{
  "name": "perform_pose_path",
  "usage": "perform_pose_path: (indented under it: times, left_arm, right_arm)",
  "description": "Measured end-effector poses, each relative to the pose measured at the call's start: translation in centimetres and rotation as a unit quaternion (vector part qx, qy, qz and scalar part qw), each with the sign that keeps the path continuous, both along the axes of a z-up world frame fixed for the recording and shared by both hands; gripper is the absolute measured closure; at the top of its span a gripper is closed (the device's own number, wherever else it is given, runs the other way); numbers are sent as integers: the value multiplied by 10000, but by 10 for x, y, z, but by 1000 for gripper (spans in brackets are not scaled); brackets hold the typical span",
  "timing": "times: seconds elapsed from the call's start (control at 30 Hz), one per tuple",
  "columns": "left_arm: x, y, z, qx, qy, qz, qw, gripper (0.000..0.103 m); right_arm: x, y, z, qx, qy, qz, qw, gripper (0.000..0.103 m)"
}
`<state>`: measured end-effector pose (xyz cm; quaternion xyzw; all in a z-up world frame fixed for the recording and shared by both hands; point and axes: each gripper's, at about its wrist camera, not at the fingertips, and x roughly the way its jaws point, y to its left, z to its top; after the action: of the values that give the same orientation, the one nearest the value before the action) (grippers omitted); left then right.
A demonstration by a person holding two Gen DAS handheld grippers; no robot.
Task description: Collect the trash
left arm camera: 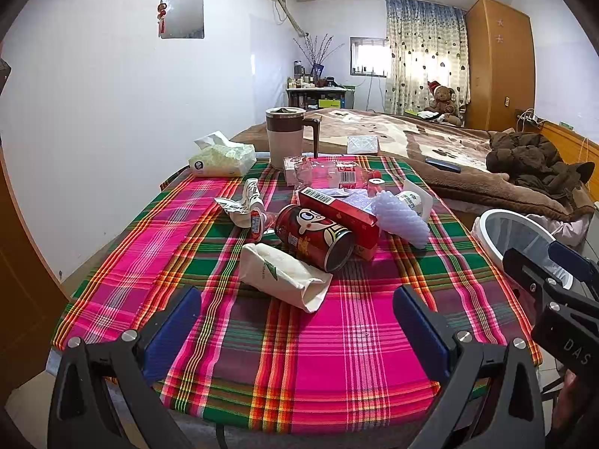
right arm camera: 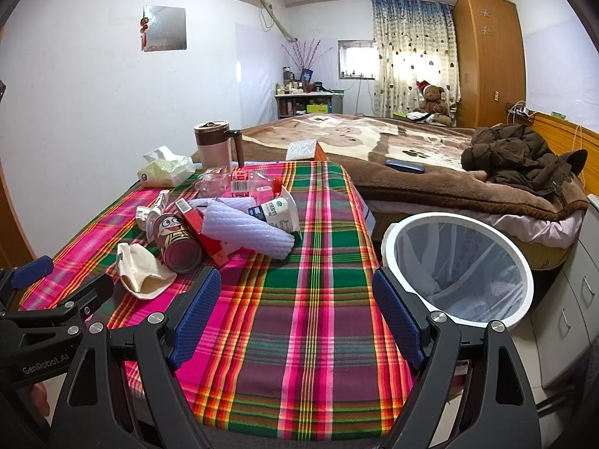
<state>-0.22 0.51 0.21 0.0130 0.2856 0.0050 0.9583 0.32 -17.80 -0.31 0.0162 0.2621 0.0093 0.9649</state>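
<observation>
Both tongs, left gripper [left arm camera: 295,321] and right gripper [right arm camera: 295,310], are held spread and empty above the plaid cloth [right arm camera: 299,336]. Trash is heaped mid-table; the crumpled white bag [left arm camera: 280,277] (nearest) is best pinched first, then carried to the bin [right arm camera: 524,262] alongside.

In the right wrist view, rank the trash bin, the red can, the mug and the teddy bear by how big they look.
1. Trash bin, clearly largest.
2. Red can and mug look about alike; the can lies nearer, so no ranking.
3. Teddy bear, smallest, but far across the room.
</observation>
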Motion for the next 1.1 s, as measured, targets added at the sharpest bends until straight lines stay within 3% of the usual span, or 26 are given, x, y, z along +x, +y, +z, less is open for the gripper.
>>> perform_pose_path:
  times: [1.1]
  left_arm:
    - [-1,3,2,-27,-44,43,10000,0]
  right_arm:
    - [2,2,2,-20,-45,-18,10000,18]
